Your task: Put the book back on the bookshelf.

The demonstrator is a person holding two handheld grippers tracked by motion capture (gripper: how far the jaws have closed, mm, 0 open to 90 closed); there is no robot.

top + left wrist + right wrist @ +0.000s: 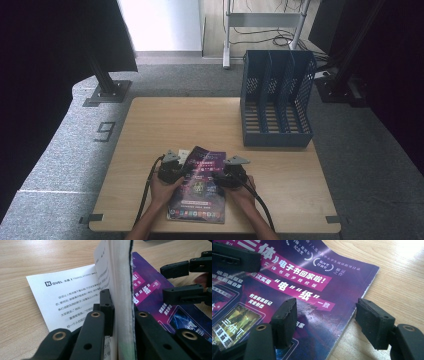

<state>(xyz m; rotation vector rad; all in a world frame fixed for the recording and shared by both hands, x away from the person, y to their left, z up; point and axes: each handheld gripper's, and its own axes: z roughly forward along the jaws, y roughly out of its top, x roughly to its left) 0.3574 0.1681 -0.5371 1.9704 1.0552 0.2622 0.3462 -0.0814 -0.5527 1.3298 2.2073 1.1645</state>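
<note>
The thick paperback magazine with a glossy purple cover (199, 187) lies on the pale wooden desk (150, 125), right between the two tools near the person's edge. The left tool (122, 315) is clenched on the lifted front part of it: the purple cover and a wad of pages stand upright on edge between its black jaws, which press on them from both sides. Just to that tool's left, a white printed page (65, 297) lies flat and exposed on the desk. The right tool (325, 320) is released, its jaws standing apart, one pad over the purple cover and the other over bare wood, so that the magazine's free edge runs between them; whether the pad above the cover actually touches it I can't quite tell from here. Well beyond both tools, toward the far right of the desk, stands a blue plastic file rack with slotted walls (277, 97).
</note>
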